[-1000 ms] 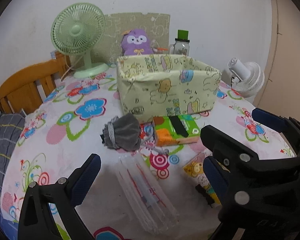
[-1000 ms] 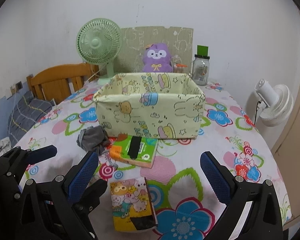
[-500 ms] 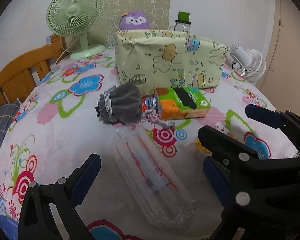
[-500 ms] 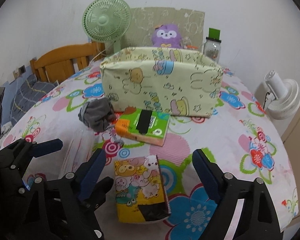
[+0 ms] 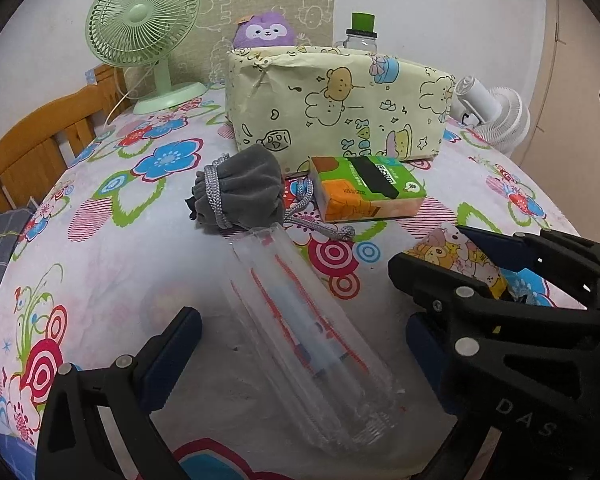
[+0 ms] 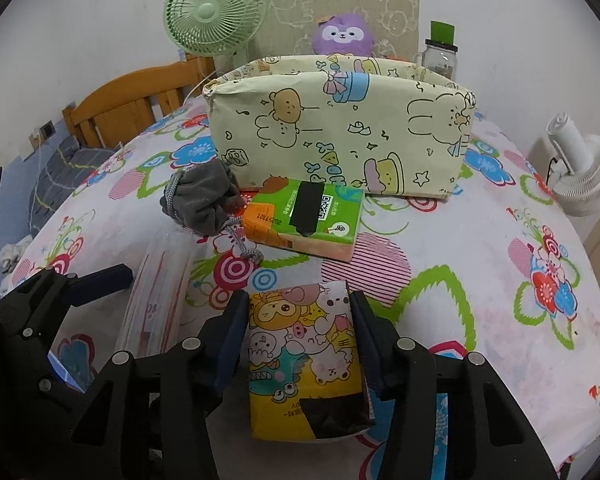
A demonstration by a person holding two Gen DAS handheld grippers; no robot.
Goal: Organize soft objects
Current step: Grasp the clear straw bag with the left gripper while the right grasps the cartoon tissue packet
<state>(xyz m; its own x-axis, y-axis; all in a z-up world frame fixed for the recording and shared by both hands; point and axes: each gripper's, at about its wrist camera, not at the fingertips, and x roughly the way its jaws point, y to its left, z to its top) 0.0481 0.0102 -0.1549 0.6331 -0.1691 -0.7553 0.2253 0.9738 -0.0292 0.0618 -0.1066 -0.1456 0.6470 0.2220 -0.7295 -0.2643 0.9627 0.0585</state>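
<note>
A cartoon-printed tissue pack lies at the near edge of the flowered table. My right gripper is closing on it, and both blue pads touch its sides. The left gripper stands open, low over a clear plastic pack that lies between its fingers untouched. Further back lie a grey drawstring pouch and a green-and-orange tissue pack, both in front of the pale yellow cartoon box. The right gripper also shows in the left wrist view, astride the cartoon pack.
Behind the box stand a green desk fan, a purple plush and a jar with a green lid. A white fan sits off the table's right side. A wooden chair back stands at the left.
Both grippers sank toward the table and tilted down. The right gripper's jaws narrowed from wide open onto the sides of the cartoon tissue pack. The left gripper stayed open.
</note>
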